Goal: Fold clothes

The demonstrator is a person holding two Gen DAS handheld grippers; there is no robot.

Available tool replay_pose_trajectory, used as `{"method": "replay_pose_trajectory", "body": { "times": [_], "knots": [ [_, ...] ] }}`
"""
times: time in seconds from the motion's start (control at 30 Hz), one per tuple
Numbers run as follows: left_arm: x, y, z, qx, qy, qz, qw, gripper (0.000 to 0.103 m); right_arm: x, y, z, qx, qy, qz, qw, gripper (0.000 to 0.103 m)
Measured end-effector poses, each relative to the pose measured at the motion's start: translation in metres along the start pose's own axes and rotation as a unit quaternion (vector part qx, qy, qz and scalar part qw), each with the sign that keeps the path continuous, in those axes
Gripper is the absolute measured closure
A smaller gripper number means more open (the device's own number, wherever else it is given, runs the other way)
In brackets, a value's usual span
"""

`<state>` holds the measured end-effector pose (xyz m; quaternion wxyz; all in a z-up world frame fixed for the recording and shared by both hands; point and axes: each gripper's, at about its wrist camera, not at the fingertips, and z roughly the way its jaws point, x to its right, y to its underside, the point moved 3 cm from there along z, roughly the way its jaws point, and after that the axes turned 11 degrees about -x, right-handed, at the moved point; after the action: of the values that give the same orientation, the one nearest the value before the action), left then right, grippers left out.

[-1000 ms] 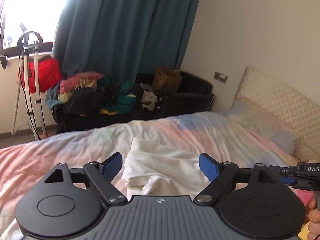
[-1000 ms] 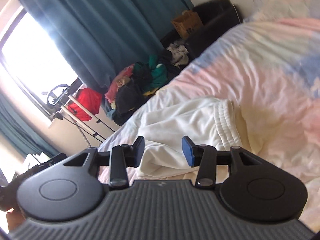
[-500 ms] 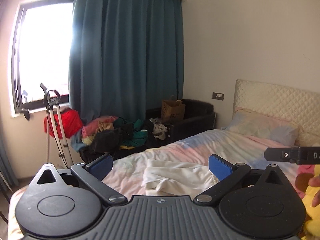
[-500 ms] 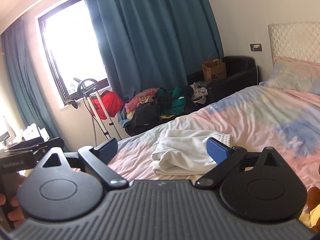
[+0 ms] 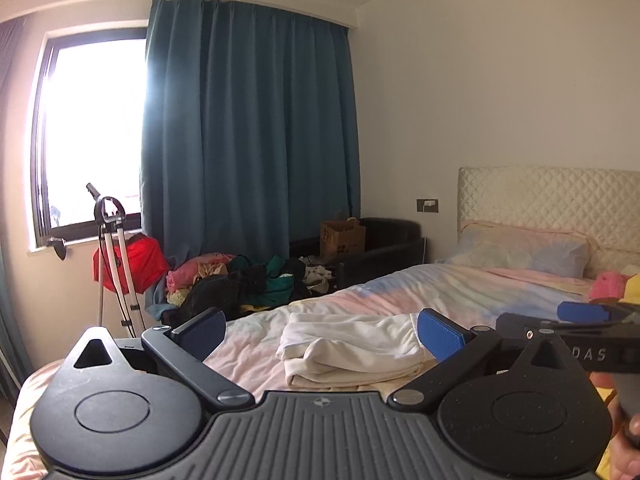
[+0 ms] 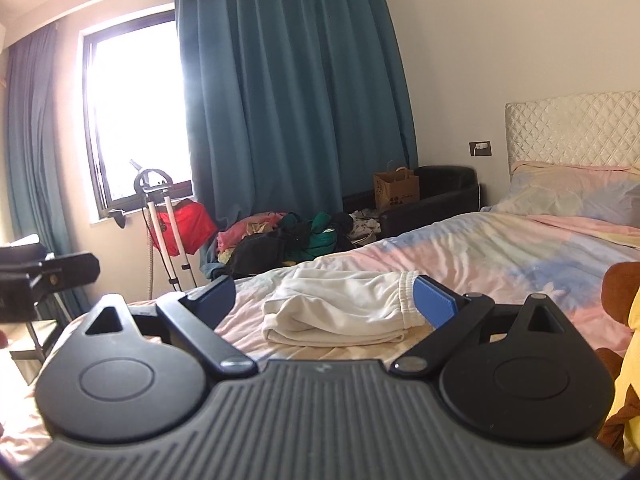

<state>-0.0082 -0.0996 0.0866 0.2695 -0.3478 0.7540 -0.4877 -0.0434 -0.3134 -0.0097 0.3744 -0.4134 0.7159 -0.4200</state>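
A white garment [image 5: 352, 344] lies folded on the pastel bedspread [image 5: 460, 292], its elastic waistband to the right. It also shows in the right wrist view [image 6: 340, 308]. My left gripper [image 5: 322, 330] is open and empty, held back from the garment and above the bed. My right gripper [image 6: 326, 300] is open and empty, also short of the garment. The right gripper's body [image 5: 576, 340] shows at the right edge of the left wrist view. The left gripper's body [image 6: 44, 276] shows at the left edge of the right wrist view.
A pile of mixed clothes [image 5: 240, 280] lies on a dark sofa [image 5: 384, 248] beyond the bed, with a paper bag [image 5: 343, 236]. A garment steamer stand [image 5: 114, 264] stands by the window. Pillow [image 5: 524, 248] and headboard are at the right. Plush toys [image 6: 624, 320] lie at the right.
Both grippers have pulled back and risen from the garment and levelled out, so the room now shows. The right gripper's fingers have opened wider. The garment lies folded and still.
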Motion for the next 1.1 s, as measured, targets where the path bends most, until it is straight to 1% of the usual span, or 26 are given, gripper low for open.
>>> {"method": "replay_pose_trajectory", "body": {
  "times": [0.13, 0.33, 0.43, 0.5, 0.67, 0.8, 1.1],
  "knots": [
    [-0.018, 0.021, 0.015, -0.002, -0.013, -0.033, 0.9994, 0.0, -0.009, 0.019, 0.02, -0.006, -0.002, -0.016, 1.0, 0.006],
    [-0.047, 0.045, 0.042, -0.005, -0.038, -0.056, 0.9977, 0.0, -0.01, 0.041, 0.043, 0.011, 0.015, -0.029, 0.999, 0.006],
    [-0.058, 0.056, 0.054, -0.006, -0.049, -0.064, 0.9968, 0.0, -0.004, 0.055, 0.057, -0.003, 0.023, -0.022, 0.999, 0.006],
    [-0.062, 0.062, 0.061, -0.014, -0.051, -0.066, 0.9965, 0.0, 0.002, 0.064, 0.066, -0.016, 0.033, -0.014, 0.999, 0.006],
    [-0.065, 0.072, 0.073, -0.032, -0.058, -0.067, 0.9956, 0.0, 0.005, 0.072, 0.08, -0.043, 0.047, -0.009, 0.998, 0.006],
    [-0.058, 0.076, 0.075, -0.034, -0.064, -0.054, 0.9959, 0.0, 0.001, 0.075, 0.082, -0.046, 0.046, -0.017, 0.998, 0.006],
    [-0.052, 0.077, 0.073, -0.042, -0.07, -0.052, 0.9953, 0.0, -0.001, 0.076, 0.084, -0.057, 0.046, -0.022, 0.997, 0.006]
  ]
}}
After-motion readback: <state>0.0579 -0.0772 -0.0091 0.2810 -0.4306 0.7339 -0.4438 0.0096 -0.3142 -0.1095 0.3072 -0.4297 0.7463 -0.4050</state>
